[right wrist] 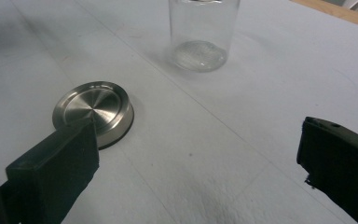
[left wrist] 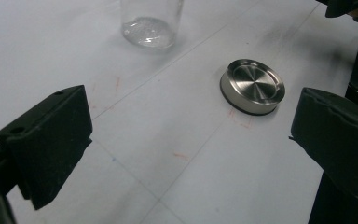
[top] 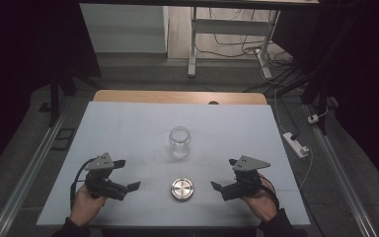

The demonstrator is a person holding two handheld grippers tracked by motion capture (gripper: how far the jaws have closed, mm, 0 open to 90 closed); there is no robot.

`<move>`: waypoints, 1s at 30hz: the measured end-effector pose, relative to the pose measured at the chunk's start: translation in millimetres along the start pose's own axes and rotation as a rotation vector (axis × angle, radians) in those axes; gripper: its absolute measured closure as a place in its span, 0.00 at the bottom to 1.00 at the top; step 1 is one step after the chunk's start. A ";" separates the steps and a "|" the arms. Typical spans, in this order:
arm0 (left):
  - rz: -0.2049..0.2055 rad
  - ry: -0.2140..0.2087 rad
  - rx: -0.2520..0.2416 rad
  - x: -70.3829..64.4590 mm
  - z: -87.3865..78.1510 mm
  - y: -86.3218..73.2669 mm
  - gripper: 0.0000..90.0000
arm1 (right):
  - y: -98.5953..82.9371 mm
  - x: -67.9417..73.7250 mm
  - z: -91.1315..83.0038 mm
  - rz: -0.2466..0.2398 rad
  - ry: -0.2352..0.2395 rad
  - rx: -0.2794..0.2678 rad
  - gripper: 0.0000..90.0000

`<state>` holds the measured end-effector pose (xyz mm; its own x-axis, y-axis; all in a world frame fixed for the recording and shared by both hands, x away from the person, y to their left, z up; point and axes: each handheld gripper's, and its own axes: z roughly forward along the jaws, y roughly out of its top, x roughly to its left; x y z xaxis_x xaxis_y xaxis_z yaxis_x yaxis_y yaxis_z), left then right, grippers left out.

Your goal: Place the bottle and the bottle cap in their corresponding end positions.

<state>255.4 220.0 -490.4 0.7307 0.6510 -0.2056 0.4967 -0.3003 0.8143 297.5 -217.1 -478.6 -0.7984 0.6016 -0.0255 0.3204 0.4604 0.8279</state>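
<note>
A clear glass jar stands upright in the middle of the white table. Its open mouth points straight up, so its long side runs up and down. It has nothing in it that can be seen.

A round silver lid lies flat on the table, nearer to the person than the jar. Its shiny top faces up and it has a dark ring around its bottom edge. The lid and the jar are apart, with bare table between them.

The left gripper is at the near left, held in the person's left hand. Its two black jaws are wide apart and hold nothing. They point toward the lid, which sits just to the right of them. In the left gripper view the lid lies ahead, closer to the right jaw, and the jar stands farther off.

The right gripper is at the near right, held in the right hand. Its jaws are also wide apart and hold nothing. In the right gripper view the lid is just past the left jaw, and the jar stands farther away.

Nothing lies between either gripper and the lid. Past the far edge of the table, cables lie on the floor near some white table legs. A white power strip lies on the floor to the right.
</note>
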 end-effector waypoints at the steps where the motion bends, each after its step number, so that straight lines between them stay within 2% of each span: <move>1: -0.003 0.004 -0.002 0.1 -1.9 -1.5 0.00 | -0.8 -0.5 -1.5 0.004 -0.003 0.000 0.00; 13: -0.042 0.051 -0.025 -0.8 -25.4 -19.8 0.00 | -11.4 -6.7 -17.9 0.027 -0.045 -0.003 0.00; 25: -0.108 0.105 -0.044 1.3 -53.1 -45.3 0.00 | -24.4 -12.3 -37.7 0.057 -0.098 -0.005 0.00; 30: -0.130 0.124 -0.045 0.8 -61.4 -55.1 0.00 | -31.8 -15.9 -47.8 0.084 -0.124 -0.008 0.00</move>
<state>199.9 279.9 -502.1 0.5970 0.7641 -0.2446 0.5598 -0.1783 0.8092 275.7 -272.5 -477.8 -0.7001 0.7137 -0.0248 0.3784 0.4002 0.8347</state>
